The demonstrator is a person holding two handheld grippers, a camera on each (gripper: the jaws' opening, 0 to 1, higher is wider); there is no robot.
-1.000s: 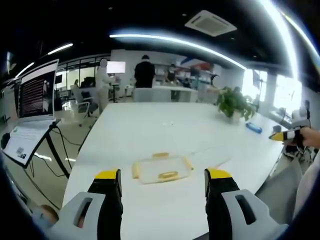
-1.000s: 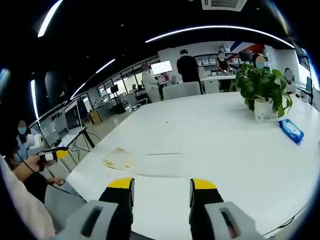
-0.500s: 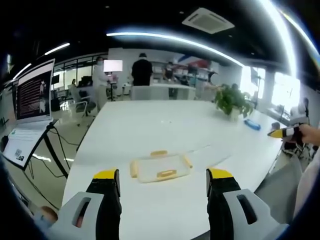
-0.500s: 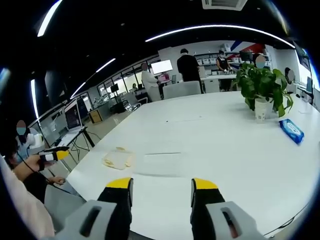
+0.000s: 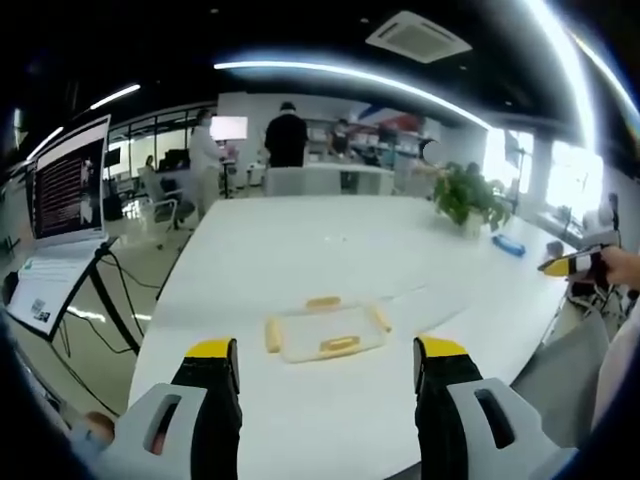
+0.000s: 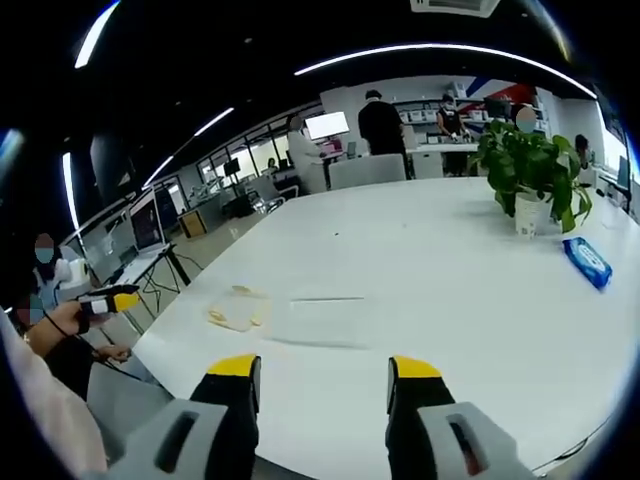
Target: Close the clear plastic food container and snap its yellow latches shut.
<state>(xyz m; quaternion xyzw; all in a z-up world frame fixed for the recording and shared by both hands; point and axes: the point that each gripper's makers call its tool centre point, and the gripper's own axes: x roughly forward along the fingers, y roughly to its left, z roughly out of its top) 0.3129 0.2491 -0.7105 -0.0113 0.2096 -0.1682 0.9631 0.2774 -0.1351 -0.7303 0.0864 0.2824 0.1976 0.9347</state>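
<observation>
Right gripper view: container (image 6: 238, 309) blurred, indistinct.

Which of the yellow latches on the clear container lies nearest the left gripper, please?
The latch on the edge of the clear container facing the left gripper; it sits lowest, while the other three lie at the sides and far edge.

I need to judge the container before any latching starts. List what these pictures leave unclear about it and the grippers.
- Clear container, left gripper view: too small and see-through to tell whether the lid is seated or which yellow latches are snapped.
- Same container, right gripper view: far off to the side, a pale blur.
- A faint clear rectangle on the table, right gripper view: too transparent to identify.
- Left gripper and right gripper: bodies cut off by the bottom edge.
</observation>
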